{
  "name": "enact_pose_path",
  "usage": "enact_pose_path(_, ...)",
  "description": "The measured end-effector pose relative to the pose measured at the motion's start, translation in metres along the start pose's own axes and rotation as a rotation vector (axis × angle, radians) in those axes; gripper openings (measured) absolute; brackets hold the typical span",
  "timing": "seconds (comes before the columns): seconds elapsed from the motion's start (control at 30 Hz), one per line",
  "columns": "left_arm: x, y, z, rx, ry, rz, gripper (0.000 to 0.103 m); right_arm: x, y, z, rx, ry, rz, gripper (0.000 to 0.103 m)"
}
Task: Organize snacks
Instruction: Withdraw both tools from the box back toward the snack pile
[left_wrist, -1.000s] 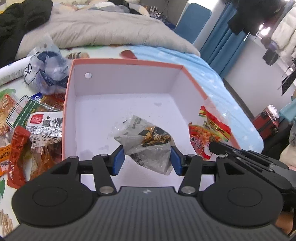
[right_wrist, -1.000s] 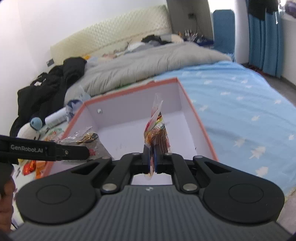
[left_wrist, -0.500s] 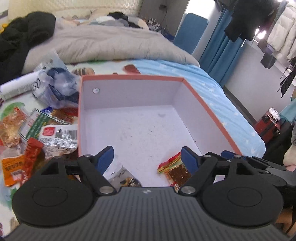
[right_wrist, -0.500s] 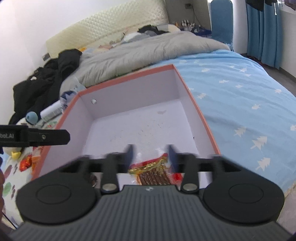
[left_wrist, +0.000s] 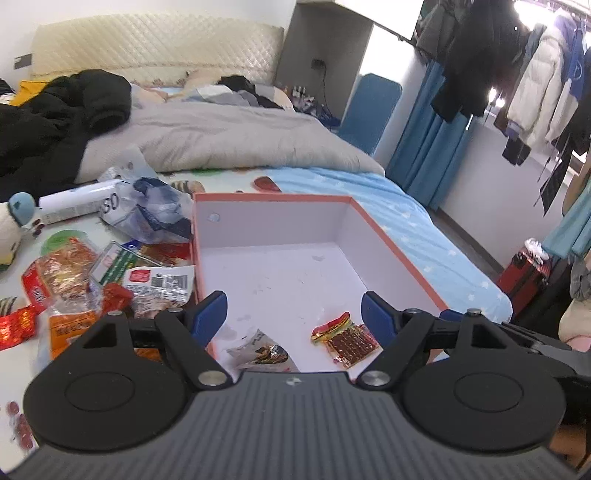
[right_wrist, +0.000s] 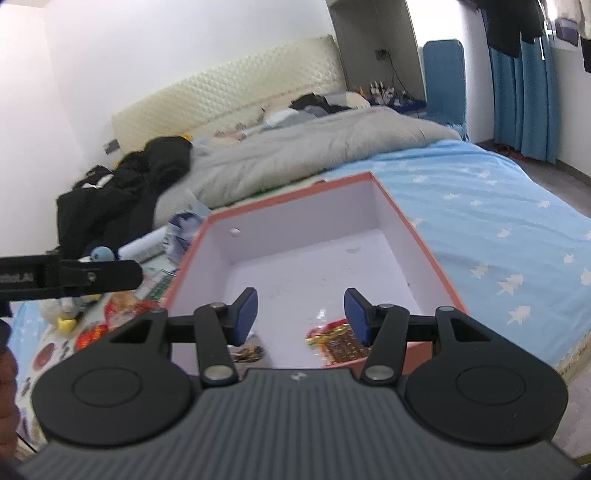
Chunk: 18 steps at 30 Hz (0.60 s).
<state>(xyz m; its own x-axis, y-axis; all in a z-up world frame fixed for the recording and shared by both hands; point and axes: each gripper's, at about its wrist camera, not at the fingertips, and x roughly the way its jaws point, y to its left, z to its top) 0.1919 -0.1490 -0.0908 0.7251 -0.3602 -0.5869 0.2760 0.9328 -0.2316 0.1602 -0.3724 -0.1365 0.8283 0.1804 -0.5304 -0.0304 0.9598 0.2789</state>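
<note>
Both tools stand with their blue pads apart and nothing between them. From the left wrist view, the left tool is spread wide across the lower middle of the frame, over the near end of the box. Seen from the right wrist, the right tool is at a medium gap; its jaws opened within the last second and hold nothing.

That box, white inside with an orange rim, lies on the bed and fills the centre of both views. Two snacks lie on its floor near the lower edge: a red packet of brown sticks at centre right, and a crinkled clear packet with dark and gold print just left of it. The two lie near each other, not touching.

Left of the box, in the left wrist view, a pile of loose snack packets covers the sheet at centre left, one of them touching the box wall. Above them sit a crumpled plastic bag and a white tube. A grey duvet and a black jacket lie across the upper part of the frame.
</note>
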Motion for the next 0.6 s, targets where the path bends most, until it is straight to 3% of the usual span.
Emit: enact_pose_path(0.6,-0.097,0.025,-0.032,-0.067,-0.082,0.069,0.083,-0.059,0.071,-0.017,-0.116,-0.044,0.122,0.056)
